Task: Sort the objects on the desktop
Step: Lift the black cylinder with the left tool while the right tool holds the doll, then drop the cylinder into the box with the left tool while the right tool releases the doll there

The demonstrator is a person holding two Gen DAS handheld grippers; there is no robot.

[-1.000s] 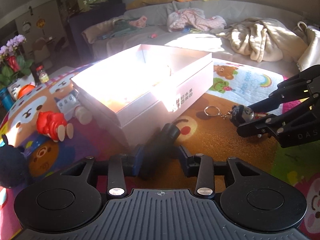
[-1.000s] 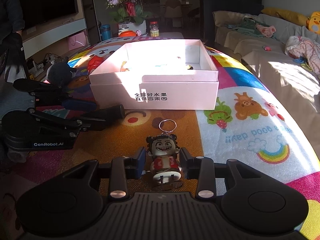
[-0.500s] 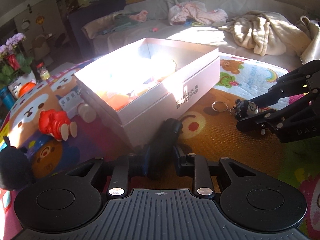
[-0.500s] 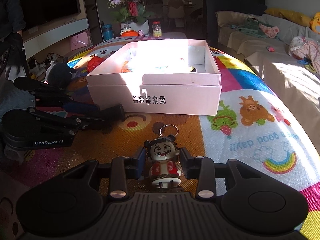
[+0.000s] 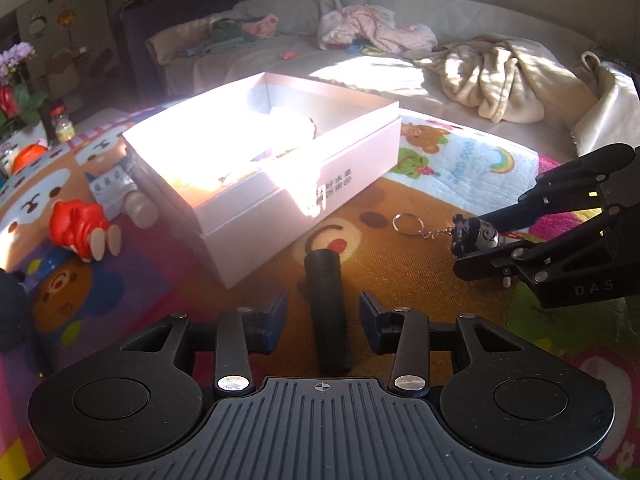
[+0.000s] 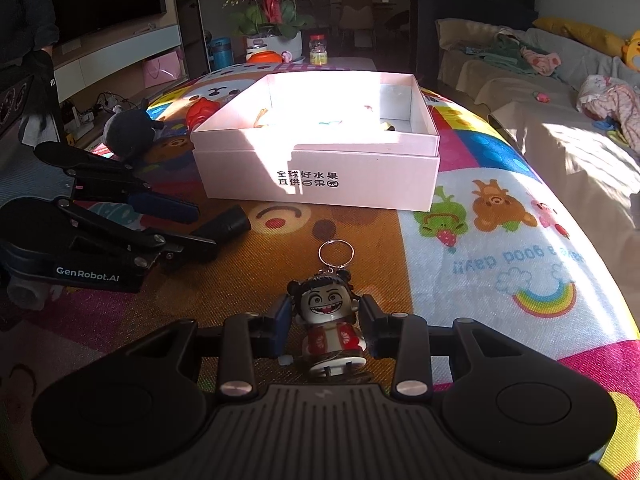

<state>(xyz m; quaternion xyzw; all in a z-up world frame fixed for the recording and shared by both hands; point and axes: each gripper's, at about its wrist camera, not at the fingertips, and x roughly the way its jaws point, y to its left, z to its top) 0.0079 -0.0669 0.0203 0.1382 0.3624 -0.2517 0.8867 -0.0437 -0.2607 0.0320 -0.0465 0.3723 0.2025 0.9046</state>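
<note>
Left gripper [image 5: 323,310]: jaws spread, blue-padded fingers standing either side of a matte black cylinder [image 5: 326,312] with a gap on each side; neither pad touches it. Seen from the right wrist, the same gripper [image 6: 200,228] sits low at the left, one finger above the cylinder [image 6: 224,224], one below.

Black cylinder: lying on its side on the orange part of the colourful cartoon play mat [image 5: 400,280], its far end pointing towards the box, just short of the box's near corner.

Right gripper [image 6: 323,322]: jaws closed in on a small grinning doll keychain with black hair buns and a red dress [image 6: 328,320], pads against the doll at both sides. From the left wrist it shows at the right edge [image 5: 476,240], with the doll's head [image 5: 474,234] between the fingertips.

Keychain ring: silver split ring [image 6: 336,253] on a short chain, lying on the mat ahead of the doll, towards the box.

Open pale pink cardboard box [image 6: 316,184]: sits mid-mat beyond both grippers, black printed characters on its near wall. Sun glare washes out the inside; a few small items lie there, kinds unclear.

Beside box, far side from sofa: red plastic toy figure [image 5: 84,232] on its side, grey-white toy [image 5: 112,188] next to it, dark plush [image 6: 128,130] near the mat's edge.

Background: potted purple orchids [image 6: 272,4], grey sofa [image 5: 400,40] strewn with a cream blanket [image 5: 500,76].
</note>
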